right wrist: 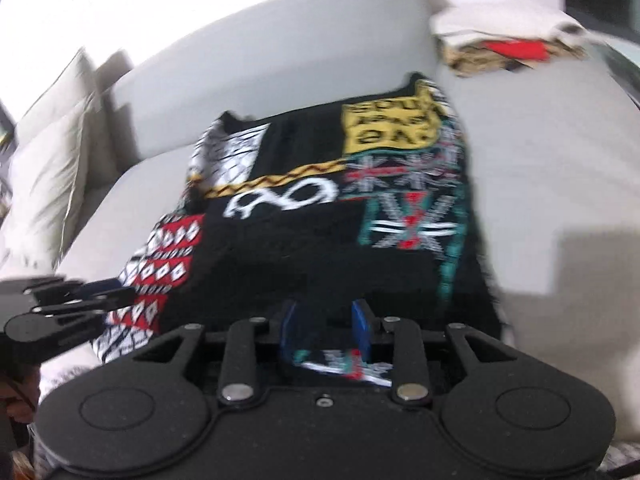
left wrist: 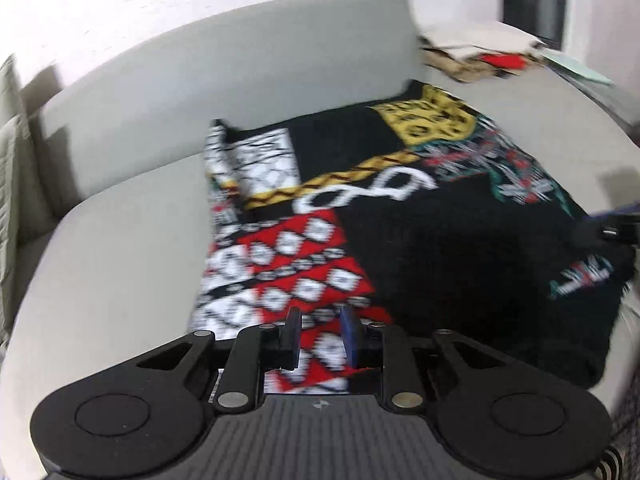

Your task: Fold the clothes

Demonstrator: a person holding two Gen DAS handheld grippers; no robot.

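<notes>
A black patchwork sweater (left wrist: 400, 240) with red, white, yellow and teal patterns lies spread flat on a light grey sofa seat (left wrist: 120, 260). My left gripper (left wrist: 318, 328) is open, its fingers just above the near hem's red and white patch. My right gripper (right wrist: 326, 324) is open over the near hem on the black and teal side of the sweater (right wrist: 280, 248). The left gripper (right wrist: 100, 300) shows at the left edge of the right wrist view. The right gripper (left wrist: 608, 228) shows at the right edge of the left wrist view. Both views are blurred.
The sofa backrest (left wrist: 240, 60) rises behind the sweater. A pile of other clothes (left wrist: 480, 56) lies at the far right of the seat, also in the right wrist view (right wrist: 508, 48). Cushions (right wrist: 48, 168) stand at the left end. A white wall is behind.
</notes>
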